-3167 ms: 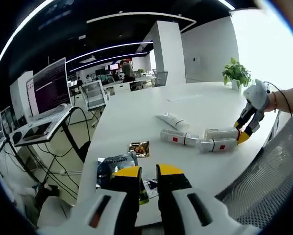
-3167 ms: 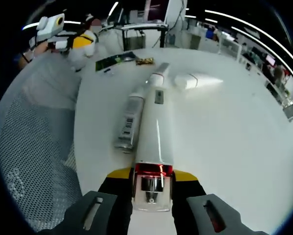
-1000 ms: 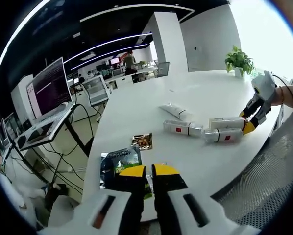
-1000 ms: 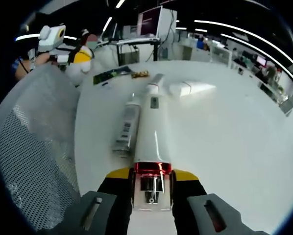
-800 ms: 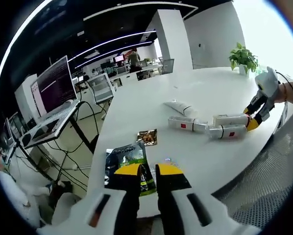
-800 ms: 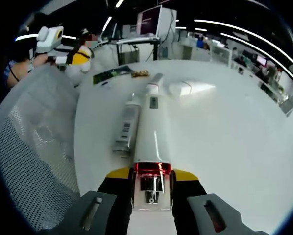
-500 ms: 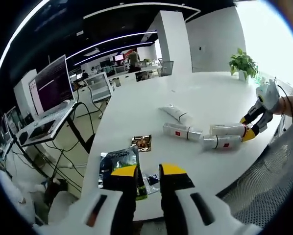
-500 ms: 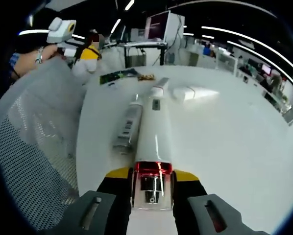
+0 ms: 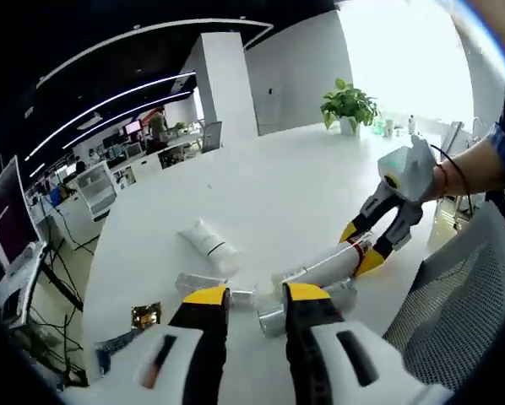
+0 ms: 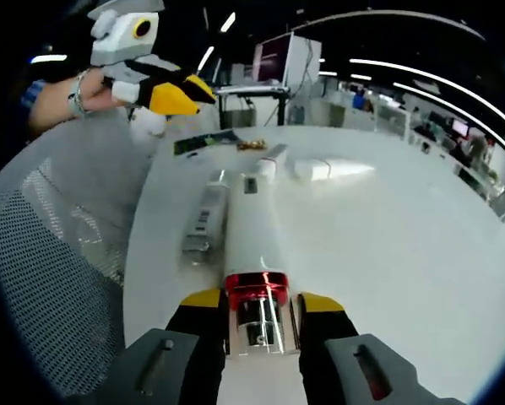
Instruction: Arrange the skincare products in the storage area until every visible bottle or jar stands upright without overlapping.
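My right gripper (image 10: 257,299) is shut on the red-banded cap end of a white bottle (image 10: 251,236), whose far end points across the white table (image 10: 404,253). In the left gripper view that bottle (image 9: 320,263) hangs tilted from the right gripper (image 9: 366,246). A second bottle (image 10: 200,221) lies beside it, its cap (image 9: 274,319) showing between my left jaws. A third bottle (image 9: 210,285) lies further along, and a white tube (image 9: 209,246) lies flat behind it. My left gripper (image 9: 257,295) is open and holds nothing; a hand holds it (image 10: 193,91) above the table edge.
A mesh chair (image 10: 50,278) presses against the table's near edge. Flat sachets (image 10: 203,142) lie at the far end of the row, one of them gold (image 9: 144,315). A potted plant (image 9: 347,101) stands at the table's far side. Desks and monitors fill the room behind.
The left gripper has swung in close to the bottles and its jaws have spread slightly. The right gripper has lifted the cap end of its bottle off the table.
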The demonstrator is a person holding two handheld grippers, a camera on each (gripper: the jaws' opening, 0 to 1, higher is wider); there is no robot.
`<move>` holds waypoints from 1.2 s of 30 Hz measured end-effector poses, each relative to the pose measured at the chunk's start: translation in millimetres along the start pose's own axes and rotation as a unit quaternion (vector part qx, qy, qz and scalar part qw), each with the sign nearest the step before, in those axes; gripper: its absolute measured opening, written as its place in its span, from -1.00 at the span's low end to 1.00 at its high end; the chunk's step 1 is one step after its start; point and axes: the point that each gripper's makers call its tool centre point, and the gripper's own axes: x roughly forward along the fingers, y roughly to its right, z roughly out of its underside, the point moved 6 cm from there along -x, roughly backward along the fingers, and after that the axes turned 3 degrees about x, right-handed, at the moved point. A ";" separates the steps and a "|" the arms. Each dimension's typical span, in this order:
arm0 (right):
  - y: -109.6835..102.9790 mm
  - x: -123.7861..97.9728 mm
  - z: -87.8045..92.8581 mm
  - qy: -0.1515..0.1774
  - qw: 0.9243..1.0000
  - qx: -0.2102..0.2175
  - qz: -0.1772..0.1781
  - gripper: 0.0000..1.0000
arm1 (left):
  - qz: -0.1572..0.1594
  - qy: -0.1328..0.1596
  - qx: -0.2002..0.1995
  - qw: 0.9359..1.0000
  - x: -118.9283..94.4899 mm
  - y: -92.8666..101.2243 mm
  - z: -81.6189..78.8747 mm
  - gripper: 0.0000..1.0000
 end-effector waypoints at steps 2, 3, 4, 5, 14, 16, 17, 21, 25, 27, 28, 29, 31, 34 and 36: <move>-1.7 0.9 -1.4 -0.013 1.000 0.009 0.011 -0.43 | 0.033 -0.004 0.011 0.999 9.2 -1.6 2.8 -0.54; -2.2 2.4 -3.6 -0.020 1.000 0.008 0.012 -0.44 | 0.048 -0.003 0.015 0.999 13.1 -3.2 3.6 -0.53; -2.3 3.7 -4.9 -0.026 1.000 0.008 0.011 -0.44 | 0.064 0.001 0.022 0.998 15.5 -3.3 2.9 -0.51; -3.0 5.2 -7.1 -0.037 0.999 0.004 0.003 -0.44 | 0.081 0.008 0.032 0.996 17.9 -3.8 2.0 -0.49; -1.7 11.2 -16.5 -0.085 0.996 -0.025 -0.024 -0.47 | 0.189 0.000 0.104 0.976 47.8 -8.1 10.2 -0.46; -1.6 11.5 -16.9 -0.088 0.995 -0.027 -0.026 -0.47 | 0.202 -0.001 0.132 0.970 59.7 -3.9 10.9 -0.42; -2.1 11.2 -16.6 -0.088 0.995 -0.029 -0.026 -0.47 | 0.202 0.002 0.140 0.969 64.5 -1.8 9.3 -0.41; -5.0 7.7 -13.2 -0.077 0.996 -0.032 -0.014 -0.46 | 0.252 -0.030 0.124 0.959 77.1 0.2 9.1 -0.36; -6.2 -3.6 -2.4 -0.055 0.998 -0.014 -0.001 -0.31 | 0.267 -0.055 0.178 0.945 89.5 -2.4 15.0 -0.30; -5.1 -9.0 2.5 -0.033 0.999 0.022 0.001 -0.37 | 0.268 -0.067 0.166 0.947 89.9 -0.7 18.5 -0.32; -2.7 -11.7 4.8 -0.029 0.999 0.020 0.007 -0.41 | 0.270 -0.067 0.163 0.947 90.5 -1.0 17.4 -0.32; 0.2 -12.7 6.8 -0.021 1.000 0.014 0.013 -0.46 | 0.271 -0.067 0.160 0.947 90.7 -0.2 17.0 -0.32; 3.3 -13.7 9.4 -0.011 0.999 0.033 0.024 -0.50 | 0.271 -0.068 0.158 0.947 91.5 1.2 17.4 -0.34; 4.4 -13.1 10.7 0.001 0.999 0.037 0.025 -0.50 | 0.272 -0.062 0.172 0.945 93.4 3.9 18.2 -0.37; 5.4 -12.7 9.4 0.002 0.999 0.036 0.021 -0.51 | 0.271 -0.058 0.176 0.945 94.3 5.1 18.3 -0.36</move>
